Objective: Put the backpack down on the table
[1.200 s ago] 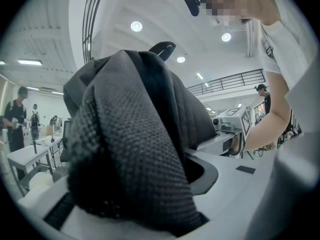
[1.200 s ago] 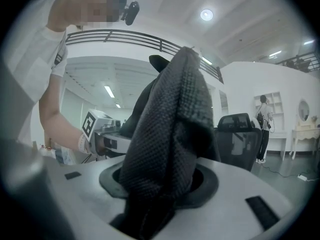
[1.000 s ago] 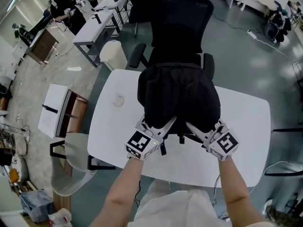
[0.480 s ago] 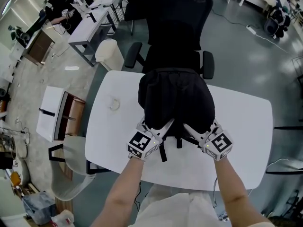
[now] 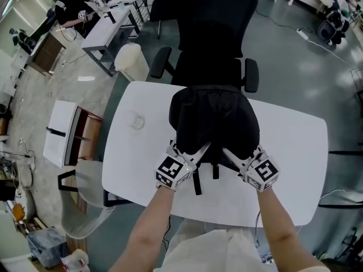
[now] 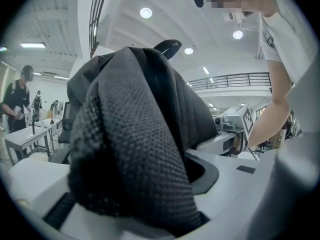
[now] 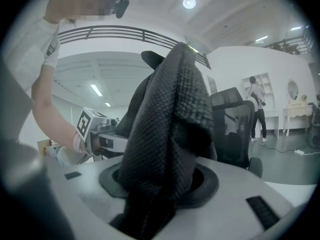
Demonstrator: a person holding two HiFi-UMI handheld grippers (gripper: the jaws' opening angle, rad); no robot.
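A black backpack [image 5: 214, 120] stands upright over the middle of the white table [image 5: 295, 163], its bottom at or just above the top. My left gripper [image 5: 199, 153] grips its near left side and my right gripper [image 5: 233, 156] its near right side. In the left gripper view a black mesh shoulder strap [image 6: 130, 149] fills the gap between the jaws, which are shut on it. The right gripper view shows the other mesh strap [image 7: 170, 134] pinched the same way. Thin webbing straps [image 5: 196, 183] hang down onto the table between my hands.
A black office chair [image 5: 207, 44] stands just behind the table's far edge. A small clear object [image 5: 136, 120] lies on the table's left part. A white bin [image 5: 131, 61], a low cabinet [image 5: 74, 135] and desks with a person [image 5: 71, 4] are at the left.
Both grippers and the backpack have sunk a little toward the table top. The grips on the straps have not changed.
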